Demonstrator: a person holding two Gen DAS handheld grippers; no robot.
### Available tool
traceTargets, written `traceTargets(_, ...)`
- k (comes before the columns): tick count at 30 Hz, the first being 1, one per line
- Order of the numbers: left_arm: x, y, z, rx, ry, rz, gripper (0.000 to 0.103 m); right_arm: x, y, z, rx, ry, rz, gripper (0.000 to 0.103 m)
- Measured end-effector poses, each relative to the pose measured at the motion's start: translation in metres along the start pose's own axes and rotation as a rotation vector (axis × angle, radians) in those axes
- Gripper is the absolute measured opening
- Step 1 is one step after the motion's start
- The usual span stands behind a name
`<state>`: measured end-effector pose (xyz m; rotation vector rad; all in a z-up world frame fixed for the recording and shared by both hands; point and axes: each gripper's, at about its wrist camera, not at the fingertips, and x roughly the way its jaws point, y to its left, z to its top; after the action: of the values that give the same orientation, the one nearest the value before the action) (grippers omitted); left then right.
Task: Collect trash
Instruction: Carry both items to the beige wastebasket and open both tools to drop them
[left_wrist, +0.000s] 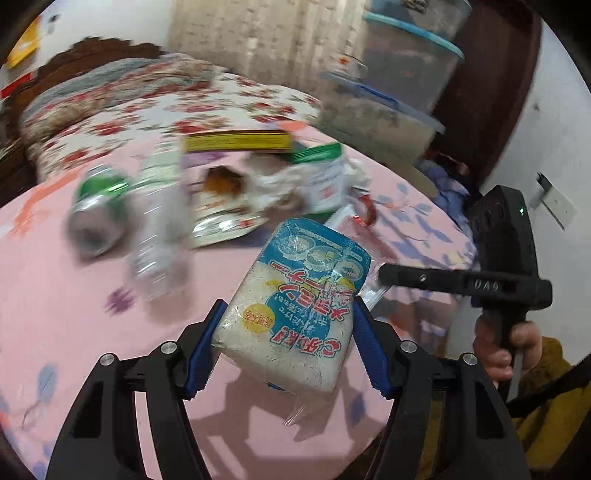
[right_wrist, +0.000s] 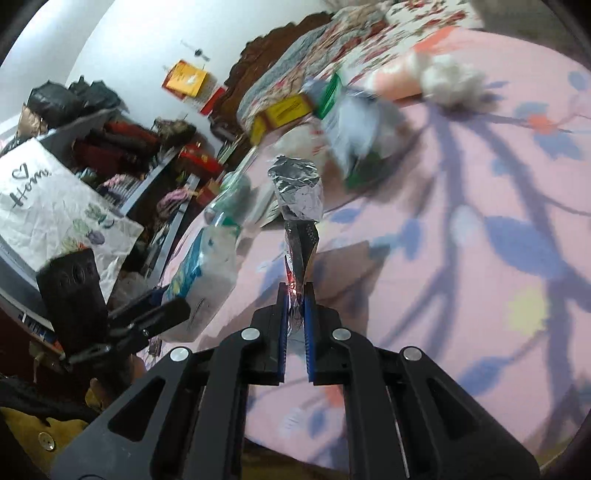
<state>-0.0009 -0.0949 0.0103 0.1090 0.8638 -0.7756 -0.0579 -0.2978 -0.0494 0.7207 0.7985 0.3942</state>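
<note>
Sponge pack: being held above the pink floral bedspread, pinched by the left gripper jaws.
Foil wrapper: being pinched between the nearly closed right gripper jaws.
Pile beyond: green can, clear bottle, yellow box lying blurred on the bedspread.

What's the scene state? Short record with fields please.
left tool: shut on sponge pack, lifted off bed
right tool: shut on foil wrapper
surface: pink bedsheet
trash left: can, plastic bottle, yellow box, green-topped packet
image quality: background blurred
</note>
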Motion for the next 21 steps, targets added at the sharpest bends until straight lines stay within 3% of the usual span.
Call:
traceTargets(5,0.052,-0.040,0.036,0.070,0.101,-0.097,0.063,-0.047,-0.040,0.003,0.050,-0.095,-0.074,0.010)
traceTargets(10,0.091,-0.085,0.075,0.129,0.151,-0.199,0.063,-0.105,-0.082,0.011,0.123,-0.207,-0.082,0.010)
traceTargets(15,0.141,-0.131,0.137,0.168,0.175,-0.251,0.063,-0.158,-0.130,0.046,0.176,-0.358,-0.151,0.010)
traceTargets(21,0.236,-0.200,0.229,0.225,0.222,-0.260,0.064,-0.200,-0.200,0.105,0.251,-0.479,-0.308,0.010)
